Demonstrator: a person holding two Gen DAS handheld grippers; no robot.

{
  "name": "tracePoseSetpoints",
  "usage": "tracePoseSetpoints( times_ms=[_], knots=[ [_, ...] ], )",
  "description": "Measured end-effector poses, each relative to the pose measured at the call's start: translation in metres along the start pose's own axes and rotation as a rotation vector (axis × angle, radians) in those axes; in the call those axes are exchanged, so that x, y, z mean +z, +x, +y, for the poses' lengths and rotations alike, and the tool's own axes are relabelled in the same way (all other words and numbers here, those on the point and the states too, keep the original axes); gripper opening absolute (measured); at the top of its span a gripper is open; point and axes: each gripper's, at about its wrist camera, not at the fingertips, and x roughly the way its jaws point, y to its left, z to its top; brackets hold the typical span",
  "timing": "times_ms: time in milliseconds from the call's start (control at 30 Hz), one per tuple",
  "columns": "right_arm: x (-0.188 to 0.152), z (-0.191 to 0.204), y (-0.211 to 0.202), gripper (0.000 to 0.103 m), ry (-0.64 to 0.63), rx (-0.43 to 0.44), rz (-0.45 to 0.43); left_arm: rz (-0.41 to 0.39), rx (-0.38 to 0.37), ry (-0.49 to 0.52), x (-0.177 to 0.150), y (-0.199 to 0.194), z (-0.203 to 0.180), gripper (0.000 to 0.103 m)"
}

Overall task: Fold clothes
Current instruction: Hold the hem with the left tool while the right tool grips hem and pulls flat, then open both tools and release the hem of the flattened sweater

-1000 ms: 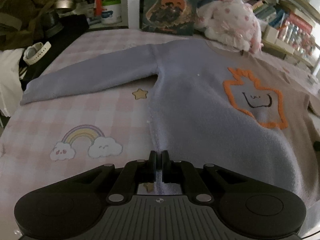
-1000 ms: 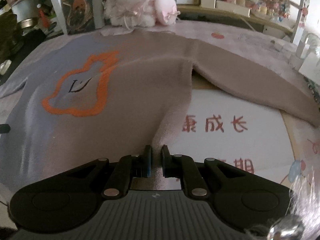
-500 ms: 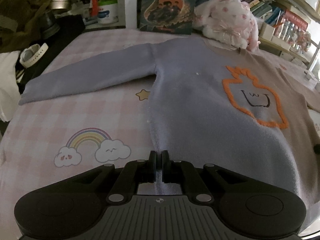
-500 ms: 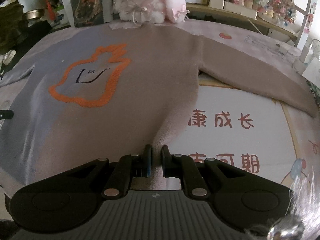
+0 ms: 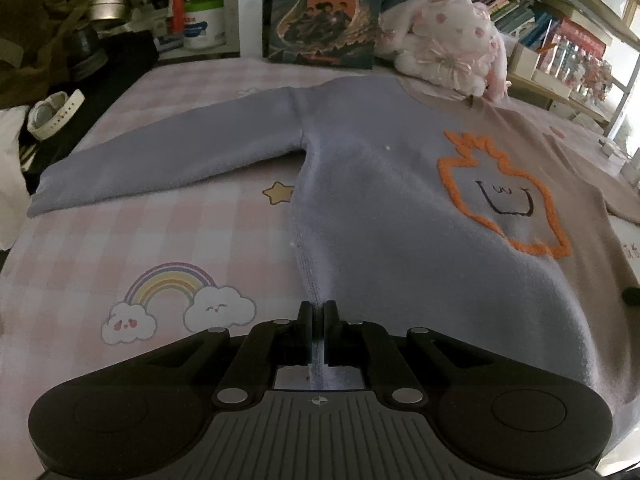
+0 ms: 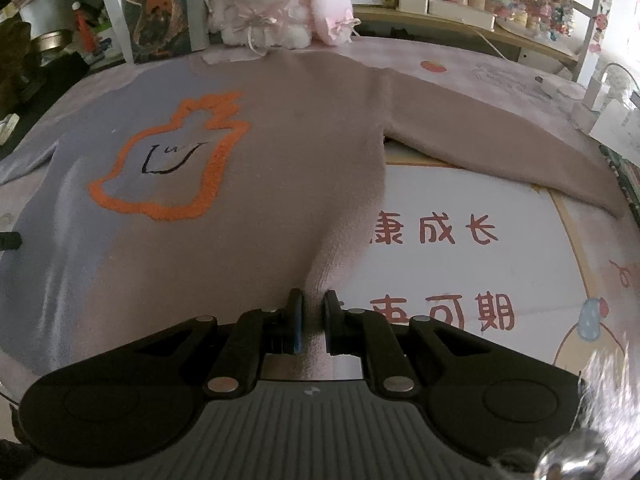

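A fleece sweater [image 5: 384,216], lilac on one side and tan on the other, lies face up on the bed with an orange outlined figure on its chest [image 6: 168,168] and both sleeves spread out. My left gripper [image 5: 318,312] is shut on the sweater's lower left hem corner. My right gripper [image 6: 312,304] is shut on the sweater's [image 6: 280,152] lower right hem corner, with the fabric bunched between the fingers. Both corners are raised slightly off the sheet.
The bed has a pink checked sheet with a rainbow print [image 5: 168,288] and a white panel with red characters [image 6: 440,236]. A plush rabbit [image 5: 444,40] and a book [image 5: 324,12] stand at the head. A watch [image 5: 52,116] and dark clothes lie left; shelves stand behind.
Both grippers have stayed shut on the hem corners and drawn back toward the bed's foot. The sweater lies flatter and more stretched, and more of the sheet shows.
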Motion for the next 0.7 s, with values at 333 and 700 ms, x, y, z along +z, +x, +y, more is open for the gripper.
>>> tracePoseSetpoints(
  times_ms=[333,700],
  knots=[
    [-0.003,0.002,0.0,0.011,0.02,-0.022,-0.016,0.009,0.009,0.042,-0.002,-0.001,-0.001,0.011],
    [-0.002,-0.001,-0.007,0.049,0.048,-0.004,-0.02,-0.105,0.067,0.025,0.001,-0.03,-0.023,0.042]
  ],
)
